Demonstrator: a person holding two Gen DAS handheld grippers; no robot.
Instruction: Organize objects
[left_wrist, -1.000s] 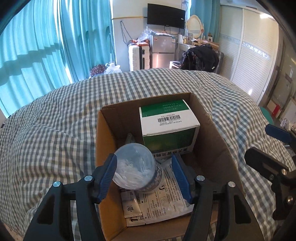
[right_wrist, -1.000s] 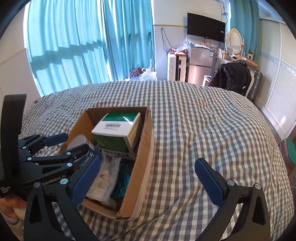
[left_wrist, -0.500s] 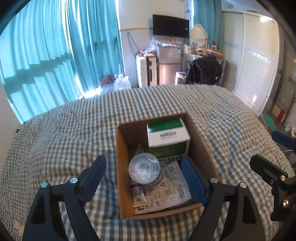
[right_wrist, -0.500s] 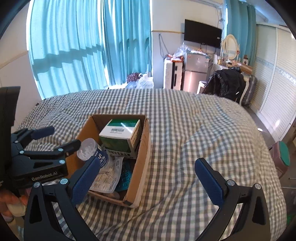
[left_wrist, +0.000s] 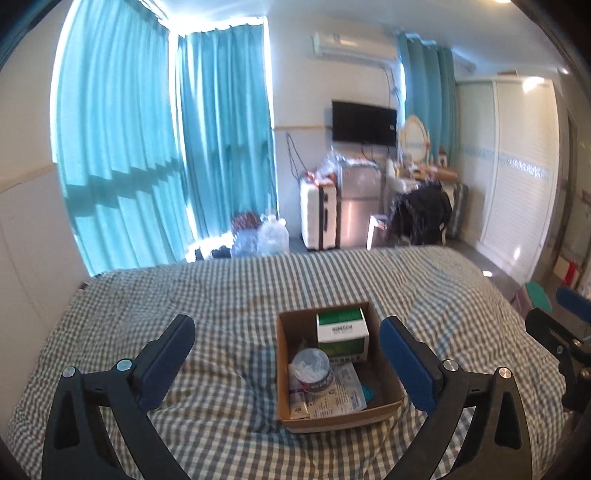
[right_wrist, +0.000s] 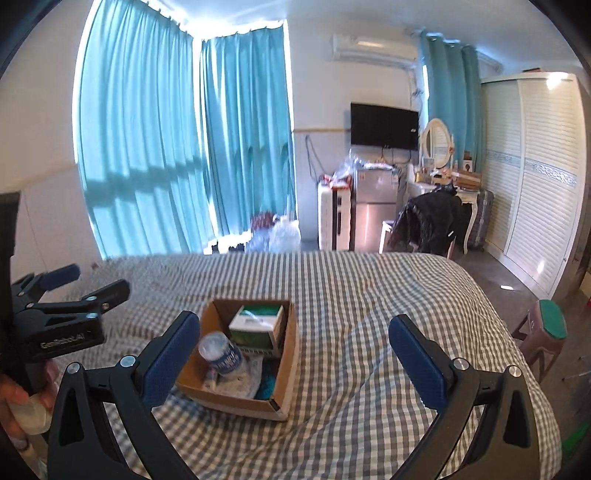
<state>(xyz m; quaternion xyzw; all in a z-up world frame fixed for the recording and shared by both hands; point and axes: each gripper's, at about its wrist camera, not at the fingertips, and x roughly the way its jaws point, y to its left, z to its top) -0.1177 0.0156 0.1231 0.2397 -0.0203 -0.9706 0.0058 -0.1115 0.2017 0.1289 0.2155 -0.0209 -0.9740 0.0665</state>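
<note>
An open cardboard box (left_wrist: 284, 369) (right_wrist: 291, 354) sits on the checked bed. Inside it are a green and white carton (left_wrist: 341, 330) (right_wrist: 256, 325), a clear jar with a blue label (left_wrist: 313, 371) (right_wrist: 221, 352) leaning on its side, and flat paper packets (left_wrist: 341, 391) (right_wrist: 236, 382). My left gripper (left_wrist: 286, 360) is open and empty, held above and back from the box; it also shows at the left of the right wrist view (right_wrist: 79, 284). My right gripper (right_wrist: 295, 356) is open and empty, to the right of the box.
The grey and white checked bedspread (left_wrist: 221, 295) (right_wrist: 369, 295) fills the foreground. Beyond the bed's far edge are teal curtains (left_wrist: 147, 147), a white suitcase (left_wrist: 319, 214), a small fridge (right_wrist: 373, 206), a chair with a black jacket (right_wrist: 432, 221) and a stool (right_wrist: 550, 332).
The left gripper opened off the jar, leaving it in the box, and drew up and back. The right gripper also rose and pulled back, so the box looks smaller.
</note>
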